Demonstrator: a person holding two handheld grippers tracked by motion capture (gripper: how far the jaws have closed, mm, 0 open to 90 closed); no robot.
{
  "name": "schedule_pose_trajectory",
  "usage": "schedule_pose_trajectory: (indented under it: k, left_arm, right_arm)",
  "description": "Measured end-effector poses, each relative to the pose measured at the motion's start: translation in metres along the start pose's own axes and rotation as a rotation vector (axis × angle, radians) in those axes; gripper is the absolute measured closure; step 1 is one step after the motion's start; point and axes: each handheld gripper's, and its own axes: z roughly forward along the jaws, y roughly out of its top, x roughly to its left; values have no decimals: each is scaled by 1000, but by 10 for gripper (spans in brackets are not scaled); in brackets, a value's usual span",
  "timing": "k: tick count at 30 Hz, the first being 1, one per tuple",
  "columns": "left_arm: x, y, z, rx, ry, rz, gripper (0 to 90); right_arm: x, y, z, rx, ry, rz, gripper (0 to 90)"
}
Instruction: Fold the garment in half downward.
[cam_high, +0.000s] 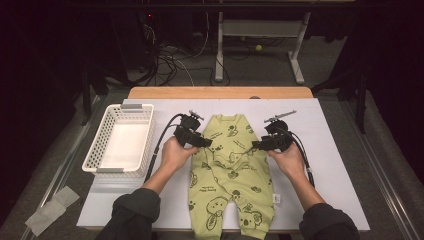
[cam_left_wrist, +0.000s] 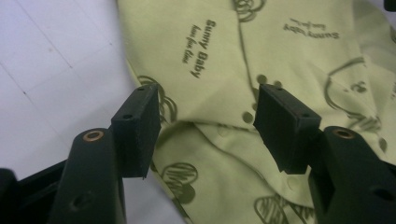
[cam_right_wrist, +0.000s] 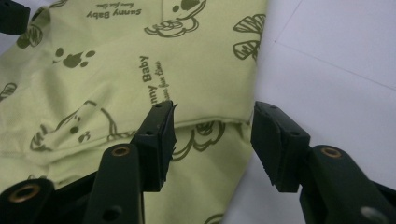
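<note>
romper flat on table, both grippers open.

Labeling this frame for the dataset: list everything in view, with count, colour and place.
baby romper: 1, light green with dark cartoon prints, flat on the mat's middle, sleeves folded in
basket: 1, white plastic, left on the mat
mat: 1, white, covering the table
table: 1, wooden, edge showing behind the mat
cloth scrap: 1, pale grey, floor at lower left
ball: 1, yellow, floor at the back
left hand-held gripper: 1, black, jaws apart over the romper's left folded sleeve
right hand-held gripper: 1, black, jaws apart at the romper's right edge
hands: 2, in dark sleeves
</note>
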Motion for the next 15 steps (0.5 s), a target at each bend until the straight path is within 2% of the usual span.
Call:
schedule_pose_trajectory:
  k: [5, 10, 11, 15]
  left_arm:
    - [11, 18, 8, 37, 34, -37, 397]
    - [18, 25, 18, 60, 50, -70, 397]
    - [21, 28, 23, 78, 62, -82, 397]
    - [25, 30, 31, 86, 48, -107, 397]
  right_arm:
    - [-5, 14, 11, 46, -11, 20, 501]
    - [-8, 25, 21, 64, -34, 46, 474]
    - [-9, 28, 23, 67, -39, 54, 474]
    - [-12, 32, 31, 88, -48, 77, 478]
